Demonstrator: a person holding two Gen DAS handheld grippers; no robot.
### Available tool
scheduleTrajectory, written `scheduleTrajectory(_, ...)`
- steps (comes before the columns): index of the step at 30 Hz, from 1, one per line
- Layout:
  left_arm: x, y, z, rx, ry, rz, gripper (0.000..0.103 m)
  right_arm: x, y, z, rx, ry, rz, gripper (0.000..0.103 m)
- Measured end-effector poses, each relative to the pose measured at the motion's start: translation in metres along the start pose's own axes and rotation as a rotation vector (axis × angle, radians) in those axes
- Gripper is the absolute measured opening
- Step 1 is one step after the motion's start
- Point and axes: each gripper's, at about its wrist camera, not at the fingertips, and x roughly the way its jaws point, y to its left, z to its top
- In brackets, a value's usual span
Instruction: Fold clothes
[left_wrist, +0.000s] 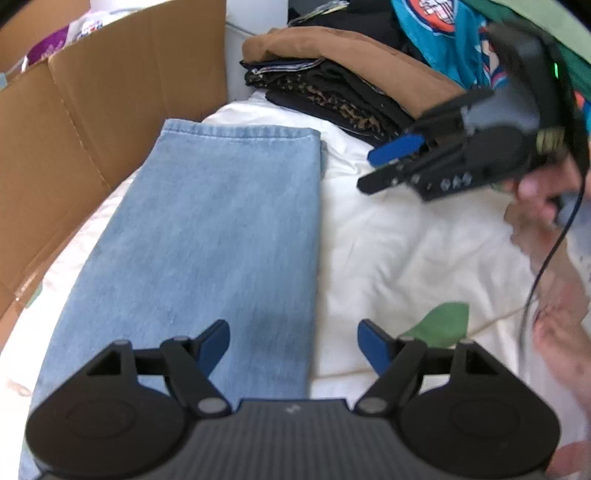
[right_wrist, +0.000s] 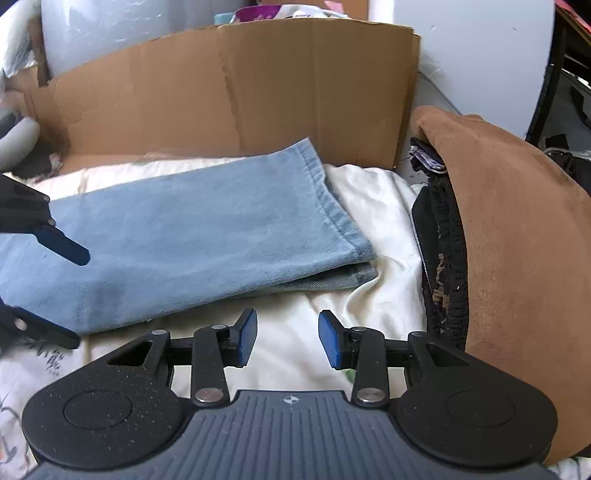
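Left wrist view: the left gripper (left_wrist: 293, 345) hangs with jaws apart and empty above the folded jeans (left_wrist: 207, 236) on the white sheet (left_wrist: 406, 240). A cardboard box (left_wrist: 92, 110) hems in their left edge; bare sheet lies to the right, where the right gripper (left_wrist: 373, 168) hovers, half open.

Right wrist view: the right gripper (right_wrist: 288, 339) holds nothing. A clothes pile (right_wrist: 509, 229) blocks the right side.
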Motion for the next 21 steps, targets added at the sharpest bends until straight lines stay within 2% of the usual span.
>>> scheduleTrajectory(6, 0.008, -0.01, -0.018, 0.008, -0.045, 0.095, 0.078, -0.015, 0.019, 0.005, -0.084, 0.073, 0.007, 0.044)
scheduleTrajectory(10, 0.015, -0.02, -0.034, 0.049, -0.02, 0.16, 0.079, -0.016, 0.031, 0.002, -0.132, 0.103, 0.031, 0.044)
scheduleTrajectory(14, 0.021, -0.026, -0.048, 0.068, 0.0, 0.283, 0.084, -0.003, 0.038, -0.005, -0.101, 0.087, 0.055, 0.044)
scheduleTrajectory(19, 0.018, -0.034, -0.057, 0.083, -0.02, 0.344, 0.084, 0.008, 0.058, -0.013, -0.119, 0.055, 0.097, 0.044)
scheduleTrajectory(21, 0.014, -0.034, -0.058, 0.074, -0.036, 0.366, 0.079, 0.011, 0.063, -0.014, -0.121, 0.048, 0.113, 0.044)
